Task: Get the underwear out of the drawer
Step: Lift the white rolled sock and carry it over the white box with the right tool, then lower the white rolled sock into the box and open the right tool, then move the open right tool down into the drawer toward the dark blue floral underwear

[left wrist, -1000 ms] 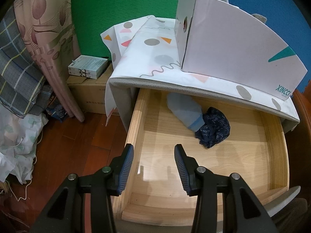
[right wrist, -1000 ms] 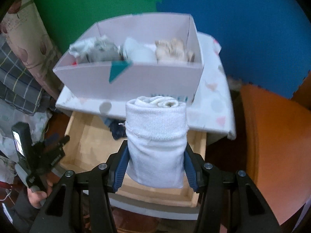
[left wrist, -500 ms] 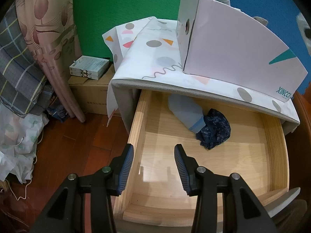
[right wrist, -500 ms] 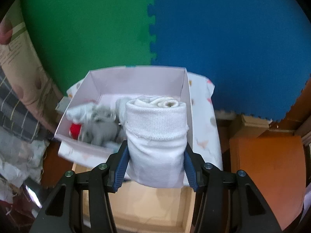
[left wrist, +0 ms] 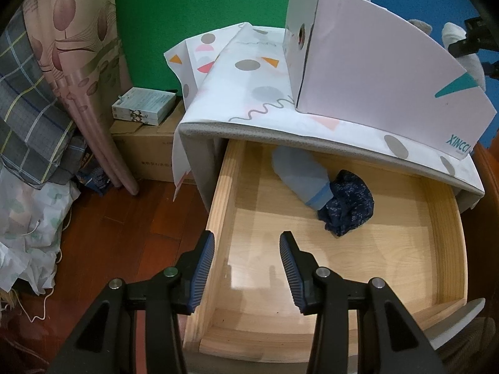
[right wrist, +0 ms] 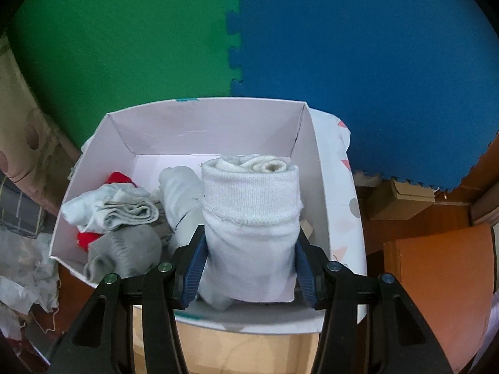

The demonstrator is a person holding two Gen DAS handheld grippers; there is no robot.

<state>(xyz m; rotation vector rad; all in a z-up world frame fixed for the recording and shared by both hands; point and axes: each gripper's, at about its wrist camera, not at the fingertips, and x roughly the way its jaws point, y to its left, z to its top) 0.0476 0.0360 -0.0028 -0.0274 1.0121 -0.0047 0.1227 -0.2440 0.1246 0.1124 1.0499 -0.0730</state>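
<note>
Right gripper (right wrist: 249, 257): both blue pads press the sides of a white rolled garment (right wrist: 251, 215), which stands upright between them with its folded cuff on top.
White rolled garment: held over the right part of the white box (right wrist: 215, 121); whether it touches the box floor cannot be told.
White box: open-topped, standing on the patterned cloth (left wrist: 249, 93) that covers the cabinet top; it holds a light grey folded piece (right wrist: 124, 210), a darker grey piece (right wrist: 124, 249), a white bundle (right wrist: 179, 193) and something red (right wrist: 118, 178).
Left gripper (left wrist: 247, 272): jaws partly apart with nothing between them, hanging over the front left of the drawer (left wrist: 343, 280).
Drawer: pulled out, pale wood, mostly bare floor.
Still in the drawer: a pale blue rolled piece (left wrist: 301, 179) near the back, and a dark blue patterned bundle (left wrist: 347, 207) touching its right end.
Beyond: green and blue foam mats (right wrist: 280, 31) on the wall, a curtain (left wrist: 84, 62) and a cardboard carton (left wrist: 149, 146) at the left.
</note>
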